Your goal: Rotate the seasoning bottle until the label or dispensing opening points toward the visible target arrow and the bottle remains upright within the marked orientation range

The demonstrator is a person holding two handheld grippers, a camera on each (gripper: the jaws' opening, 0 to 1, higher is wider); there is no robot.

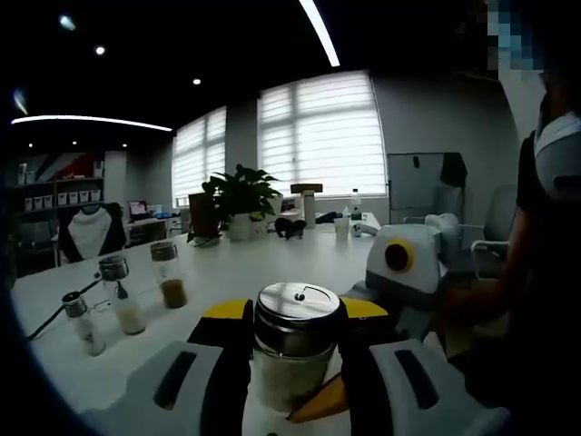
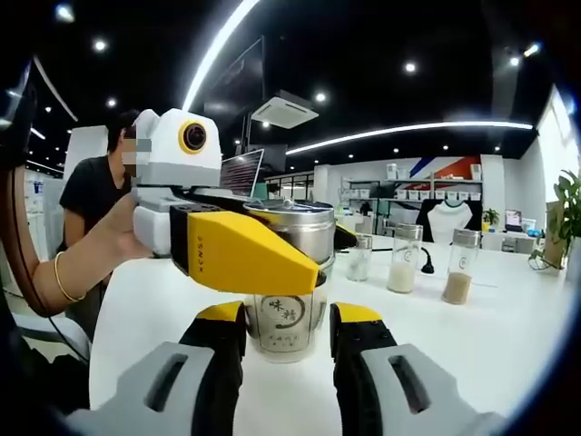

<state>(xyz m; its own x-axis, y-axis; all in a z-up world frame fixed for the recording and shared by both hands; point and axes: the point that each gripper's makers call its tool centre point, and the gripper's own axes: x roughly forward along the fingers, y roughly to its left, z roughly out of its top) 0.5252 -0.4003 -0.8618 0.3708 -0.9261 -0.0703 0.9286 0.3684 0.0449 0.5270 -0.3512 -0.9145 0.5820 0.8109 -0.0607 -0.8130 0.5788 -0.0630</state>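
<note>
Left gripper (image 1: 295, 363) jaws flank upright seasoning bottle (image 1: 295, 350), steel cap up, at 6 o'clock on white desk (image 1: 263, 263). Right gripper (image 1: 404, 268) just beside at 3 o'clock. Three shakers (image 1: 123, 295) at 9 o'clock; potted plant (image 1: 238, 195) at 12.

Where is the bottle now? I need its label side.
The bottle stands on the white table, low in the middle of both views, between both claws, label facing the right gripper view.

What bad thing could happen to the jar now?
Both tools hold the seasoning bottle: the left tool near its steel lid, the right tool lower down. Twisting unevenly might tip it or loosen the lid. If it slips, it could perhaps knock into the three shakers nearby.
</note>
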